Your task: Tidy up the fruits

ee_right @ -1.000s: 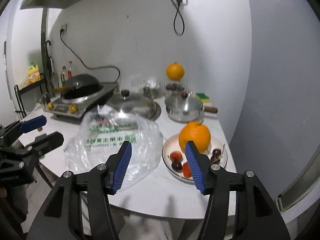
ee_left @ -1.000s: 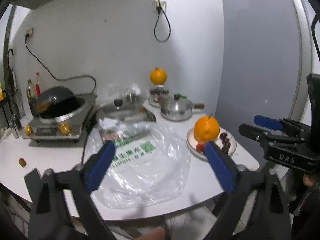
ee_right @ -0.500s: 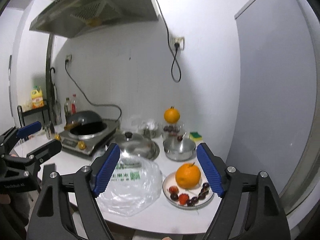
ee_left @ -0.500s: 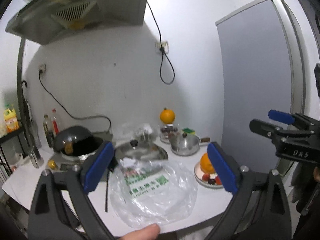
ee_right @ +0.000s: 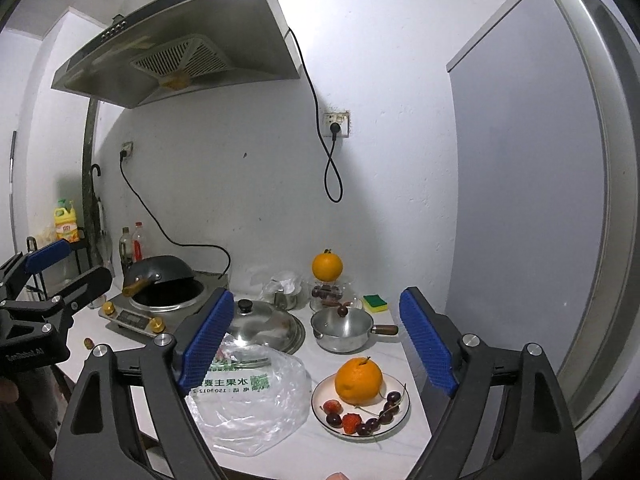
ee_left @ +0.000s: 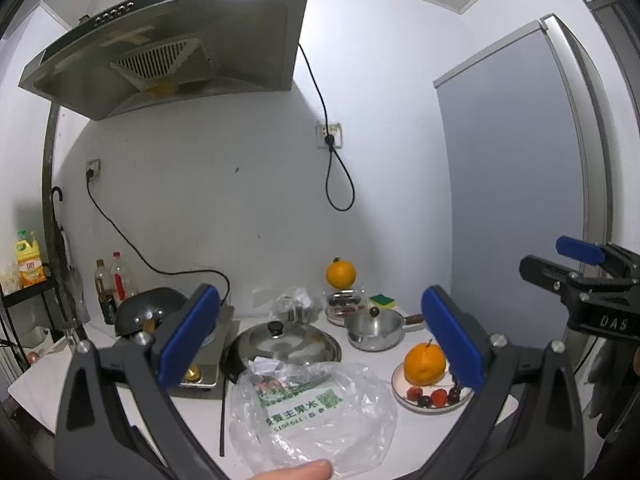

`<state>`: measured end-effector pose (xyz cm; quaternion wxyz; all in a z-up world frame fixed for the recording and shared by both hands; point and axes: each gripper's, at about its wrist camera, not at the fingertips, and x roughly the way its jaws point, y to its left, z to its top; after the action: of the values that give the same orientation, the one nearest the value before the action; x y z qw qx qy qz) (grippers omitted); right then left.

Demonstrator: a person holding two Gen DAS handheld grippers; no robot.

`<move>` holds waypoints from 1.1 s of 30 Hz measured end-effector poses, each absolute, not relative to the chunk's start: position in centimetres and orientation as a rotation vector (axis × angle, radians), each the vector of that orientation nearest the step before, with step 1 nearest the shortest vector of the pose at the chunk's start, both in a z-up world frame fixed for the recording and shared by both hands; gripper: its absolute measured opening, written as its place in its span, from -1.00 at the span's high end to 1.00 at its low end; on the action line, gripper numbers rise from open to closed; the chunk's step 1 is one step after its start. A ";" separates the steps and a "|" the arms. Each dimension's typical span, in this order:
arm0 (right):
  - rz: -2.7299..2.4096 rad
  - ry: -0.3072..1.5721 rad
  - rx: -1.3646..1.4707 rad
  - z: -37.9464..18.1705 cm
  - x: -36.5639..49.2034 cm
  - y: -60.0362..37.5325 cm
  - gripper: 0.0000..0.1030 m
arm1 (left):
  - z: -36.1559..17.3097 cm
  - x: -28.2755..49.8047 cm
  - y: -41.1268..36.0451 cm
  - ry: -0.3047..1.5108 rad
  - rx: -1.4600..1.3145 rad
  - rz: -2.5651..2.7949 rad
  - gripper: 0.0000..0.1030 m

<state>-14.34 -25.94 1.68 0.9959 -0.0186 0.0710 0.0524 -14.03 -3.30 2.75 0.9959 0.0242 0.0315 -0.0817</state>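
Both grippers have risen and pulled back from the table since a second ago, so the range hood [ee_left: 168, 44] now fills the upper left of the frame. At lower centre lies the plastic bag [ee_right: 248, 396]. The left gripper [ee_left: 320, 344] and right gripper [ee_right: 316, 344] are opening, fingers spread on nothing. At lower right the orange [ee_right: 358, 380] sits on the plate [ee_right: 320, 394] with cherries and strawberries.

The right gripper [ee_left: 582, 280] body reads "DAS"; the plastic bag [ee_right: 248, 392] bears green Chinese print.
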 end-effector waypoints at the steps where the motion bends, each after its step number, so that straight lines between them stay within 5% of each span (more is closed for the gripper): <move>1: 0.106 0.142 -0.036 1.7 -14.4 -25.9 -0.70 | 2.8 -14.0 -3.3 0.062 0.046 -0.163 -0.98; 33: 0.107 0.143 -0.039 1.9 -14.3 -25.7 -0.70 | 2.6 -14.0 -4.1 0.059 0.054 -0.171 -0.98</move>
<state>-14.30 -25.67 1.94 0.9958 -0.0193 0.0715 0.0535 -14.03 -4.14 2.57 0.9955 0.0270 0.0296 -0.0854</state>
